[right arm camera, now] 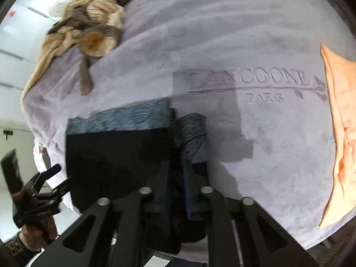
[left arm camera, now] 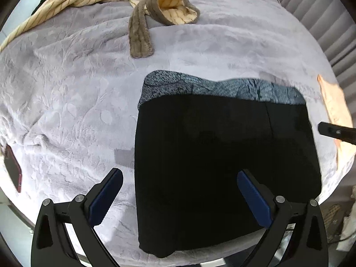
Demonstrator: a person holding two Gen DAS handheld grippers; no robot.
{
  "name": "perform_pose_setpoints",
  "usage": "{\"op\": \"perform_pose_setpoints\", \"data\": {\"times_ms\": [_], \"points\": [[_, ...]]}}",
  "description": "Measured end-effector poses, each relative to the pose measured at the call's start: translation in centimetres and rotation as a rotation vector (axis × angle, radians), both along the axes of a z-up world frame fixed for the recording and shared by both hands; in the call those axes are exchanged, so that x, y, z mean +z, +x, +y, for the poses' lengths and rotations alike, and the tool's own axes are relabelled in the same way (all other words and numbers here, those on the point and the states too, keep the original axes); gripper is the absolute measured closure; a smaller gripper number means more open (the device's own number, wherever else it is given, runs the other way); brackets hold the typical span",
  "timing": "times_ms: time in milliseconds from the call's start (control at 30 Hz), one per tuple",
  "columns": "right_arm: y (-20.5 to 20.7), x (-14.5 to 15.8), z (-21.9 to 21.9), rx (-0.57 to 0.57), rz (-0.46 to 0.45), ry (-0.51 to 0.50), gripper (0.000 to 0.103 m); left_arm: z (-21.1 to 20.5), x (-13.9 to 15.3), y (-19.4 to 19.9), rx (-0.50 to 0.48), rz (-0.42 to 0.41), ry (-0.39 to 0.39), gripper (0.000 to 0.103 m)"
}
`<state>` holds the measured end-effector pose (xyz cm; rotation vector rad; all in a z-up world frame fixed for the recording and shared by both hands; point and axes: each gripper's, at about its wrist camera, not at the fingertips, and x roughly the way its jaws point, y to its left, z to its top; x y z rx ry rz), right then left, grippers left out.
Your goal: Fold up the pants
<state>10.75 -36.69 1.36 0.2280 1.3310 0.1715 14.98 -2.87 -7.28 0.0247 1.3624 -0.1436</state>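
We are near the end of folding. The black pants with a blue-grey patterned waistband (left arm camera: pixel 222 155) lie in a flat folded block by the near edge of the bed with the pale lilac fuzzy blanket (left arm camera: pixel 66 89).

Our left claw (left arm camera: pixel 180 195) is wide open above the pants' left edge and holds nothing. Our right claw (right arm camera: pixel 175 191) is partly open at the pants' right edge. It is blurry, so we cannot tell if cloth is pinched.

Next we think one more fold or a smoothing pat is needed.

The near bed edge is close, so we fold away from it. The middle of the bed has lots of room. The striped cream and brown robe (left arm camera: pixel 142 6) is far back, and the peach cloth (left arm camera: pixel 333 106) is at the right edge.
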Motion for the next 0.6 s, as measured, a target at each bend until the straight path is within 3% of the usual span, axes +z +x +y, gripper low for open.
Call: {"op": "perform_pose_setpoints", "data": {"times_ms": [67,300,433,600], "points": [[-1.0,0.3,1.4,0.042,-0.019,-0.017,0.039,-0.3,-0.2,-0.2,-0.007,0.015,0.012,0.0],[-3.3,-3.7,3.8,0.134,0.06,-0.144,0.034,-1.3,-0.5,-0.6,-0.018,0.066,0.025,0.0],[-4.4,-2.9,3.2,0.124,0.061,-0.12,0.022,-2.1,0.1,-0.7,-0.028,0.057,0.051,0.0],[-5.7,-1.6,1.4,0.079,0.076,-0.096,0.019,-3.6,1.1,-0.7,-0.005,0.052,0.064,0.0]]}}
